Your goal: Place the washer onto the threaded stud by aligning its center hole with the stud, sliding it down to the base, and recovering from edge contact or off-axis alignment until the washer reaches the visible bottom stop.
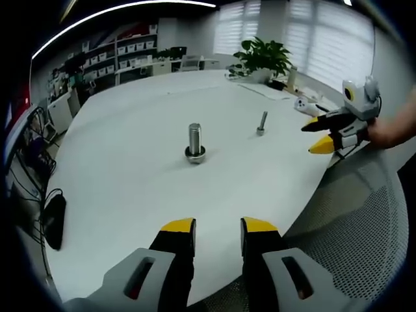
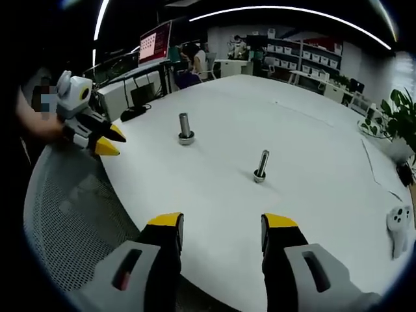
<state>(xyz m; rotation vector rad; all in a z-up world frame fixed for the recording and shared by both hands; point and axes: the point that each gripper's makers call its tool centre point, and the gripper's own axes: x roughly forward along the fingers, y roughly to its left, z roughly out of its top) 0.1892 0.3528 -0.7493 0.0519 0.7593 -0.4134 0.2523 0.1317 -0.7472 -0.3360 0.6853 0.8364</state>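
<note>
Both grippers, left gripper [image 1: 218, 226] and right gripper [image 2: 222, 221], released, empty. Washer [image 1: 195, 155] apparently seated at thick stud [image 1: 195, 139] base, mid-bench [image 1: 130, 182]. Judged light, rigid, slippery; best pinched by outer edge.

Matt white table [image 1: 130, 182], two shiny metal studs [image 1: 195, 140] [image 1: 262, 122], grey mesh chair [image 1: 364, 227].
</note>
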